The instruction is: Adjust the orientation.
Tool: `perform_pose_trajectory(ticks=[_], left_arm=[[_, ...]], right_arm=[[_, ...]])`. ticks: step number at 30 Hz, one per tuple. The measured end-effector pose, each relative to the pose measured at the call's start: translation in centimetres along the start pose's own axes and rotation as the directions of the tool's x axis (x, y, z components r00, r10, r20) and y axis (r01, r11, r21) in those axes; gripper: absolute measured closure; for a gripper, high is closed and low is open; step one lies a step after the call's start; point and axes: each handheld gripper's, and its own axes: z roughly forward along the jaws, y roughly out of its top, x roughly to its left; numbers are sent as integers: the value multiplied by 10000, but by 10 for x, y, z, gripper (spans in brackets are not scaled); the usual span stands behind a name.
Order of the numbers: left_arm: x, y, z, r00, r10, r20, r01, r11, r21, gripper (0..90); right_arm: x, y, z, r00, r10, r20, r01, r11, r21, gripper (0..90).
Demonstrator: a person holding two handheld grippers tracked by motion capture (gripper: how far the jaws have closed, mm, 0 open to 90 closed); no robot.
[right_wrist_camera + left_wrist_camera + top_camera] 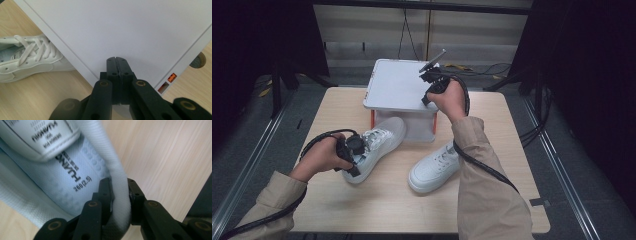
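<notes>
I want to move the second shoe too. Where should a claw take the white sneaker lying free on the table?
Take the free sneaker by the padded heel collar, coming from above, one jaw inside the opening and one outside. That rim is thin and upright, as the left claw shows on the held sneaker.

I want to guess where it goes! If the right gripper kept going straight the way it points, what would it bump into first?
Most likely the white shelf top. The right gripper, jaws shut and empty, points at that flat surface, though how near it is stays unclear.
</notes>
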Motion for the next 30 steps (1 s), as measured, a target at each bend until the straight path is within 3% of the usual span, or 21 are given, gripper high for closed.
perform_pose_trajectory(ticks=[1,5,8,11,15,23,25,28,29,30], left_arm=[[-3,10,-4,9996,226,-163,-230,9993,-279,776],[-3,24,-4,9997,91,-215,-103,9983,-580,770],[6,36,1,9996,-152,-239,129,9954,-946,768],[11,44,0,9990,-94,-429,56,9962,-867,759],[25,60,7,9971,-545,-529,484,9928,-1095,754],[28,68,14,9938,-936,-600,846,9868,-1383,736],[25,66,7,9909,-938,-966,798,9870,-1398,662],[22,64,0,9906,-955,-976,793,9843,-1578,543],[18,63,-4,9909,-858,-1042,671,9829,-1717,543],[14,62,-8,9906,-864,-1056,659,9807,-1842,454]], right_arm=[[0,1,0,10000,-17,15,16,10000,51,899],[1,1,0,10000,-53,80,53,9999,105,899],[0,1,0,10000,-78,-2,78,10000,58,899],[-1,0,0,10000,-44,-81,45,10000,24,899],[-2,1,1,9998,15,-173,-15,10000,-28,899],[-1,0,0,9999,31,-131,-31,10000,-29,898],[0,0,0,10000,-63,-28,63,10000,-19,899],[0,0,0,10000,-67,-18,67,10000,-15,898],[1,0,0,10000,-70,27,70,10000,-31,898],[0,0,0,10000,-73,17,73,10000,-47,894]])
